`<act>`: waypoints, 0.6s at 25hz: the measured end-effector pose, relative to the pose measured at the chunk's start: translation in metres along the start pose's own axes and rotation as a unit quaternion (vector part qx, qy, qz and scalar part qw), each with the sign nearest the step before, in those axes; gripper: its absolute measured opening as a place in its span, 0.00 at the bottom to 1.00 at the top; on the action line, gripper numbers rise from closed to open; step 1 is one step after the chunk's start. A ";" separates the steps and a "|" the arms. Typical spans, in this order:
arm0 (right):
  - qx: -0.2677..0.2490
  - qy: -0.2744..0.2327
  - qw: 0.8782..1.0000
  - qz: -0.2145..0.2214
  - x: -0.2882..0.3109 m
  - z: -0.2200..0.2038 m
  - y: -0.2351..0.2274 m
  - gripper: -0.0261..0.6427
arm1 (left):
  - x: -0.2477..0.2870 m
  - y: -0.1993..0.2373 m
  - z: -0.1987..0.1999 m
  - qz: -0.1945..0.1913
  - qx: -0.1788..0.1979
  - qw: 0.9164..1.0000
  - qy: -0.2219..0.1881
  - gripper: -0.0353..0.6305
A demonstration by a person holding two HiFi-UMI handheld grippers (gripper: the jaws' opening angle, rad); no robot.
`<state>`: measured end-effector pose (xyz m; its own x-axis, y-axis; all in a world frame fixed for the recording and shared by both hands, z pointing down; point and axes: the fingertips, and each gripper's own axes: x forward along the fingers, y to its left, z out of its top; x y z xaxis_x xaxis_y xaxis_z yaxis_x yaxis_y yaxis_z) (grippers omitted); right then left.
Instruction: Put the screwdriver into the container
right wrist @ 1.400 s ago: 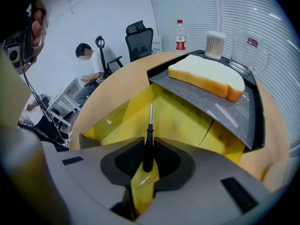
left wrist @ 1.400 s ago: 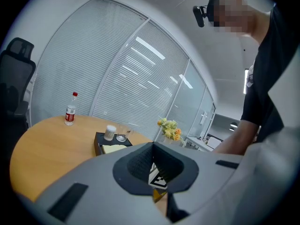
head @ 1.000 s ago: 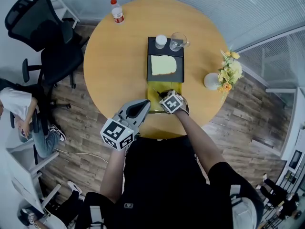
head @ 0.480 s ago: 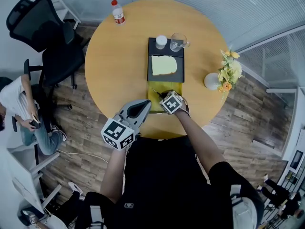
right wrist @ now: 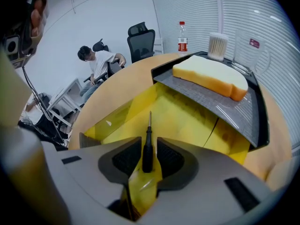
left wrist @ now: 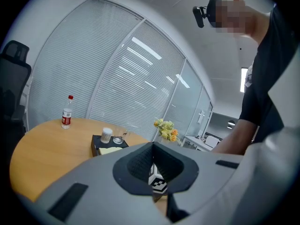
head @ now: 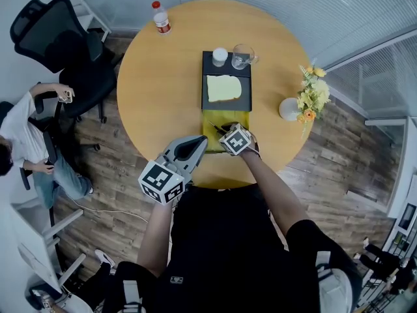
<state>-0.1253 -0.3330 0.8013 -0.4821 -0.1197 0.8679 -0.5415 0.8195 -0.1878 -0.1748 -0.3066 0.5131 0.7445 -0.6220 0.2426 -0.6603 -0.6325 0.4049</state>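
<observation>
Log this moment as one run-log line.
right gripper: shut on screwdriver | screwdriver: over yellow container, not yet released | left gripper: shut, empty

Black screwdriver (right wrist: 147, 146), yellow container (right wrist: 187, 118), black tray (head: 208, 61), tan table (head: 163, 83).

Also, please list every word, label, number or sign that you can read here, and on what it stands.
No text can be read.
Bottle, red label: too small to read.
Glass mug, red sticker: blurred.
Marker cube: black-and-white pattern only, no letters.
</observation>
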 end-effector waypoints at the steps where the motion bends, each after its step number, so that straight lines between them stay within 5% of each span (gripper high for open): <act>1: 0.001 -0.005 1.000 0.000 -0.002 0.001 0.000 0.18 | 0.000 0.000 0.000 0.000 0.001 1.000 0.000 0.06; 8: 0.019 -0.038 0.999 0.004 -0.020 0.000 0.001 0.17 | -0.005 -0.003 0.001 0.004 0.006 1.000 -0.003 0.06; 15: 0.038 -0.059 0.998 0.007 -0.045 -0.009 -0.005 0.05 | -0.005 -0.008 0.003 0.006 0.012 1.000 -0.007 0.06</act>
<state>-0.0949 -0.3264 0.7676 -0.5655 -0.1763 0.8057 -0.5818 0.7777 -0.2381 -0.1736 -0.2992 0.5059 0.7353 -0.6356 0.2354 -0.6714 -0.6354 0.3814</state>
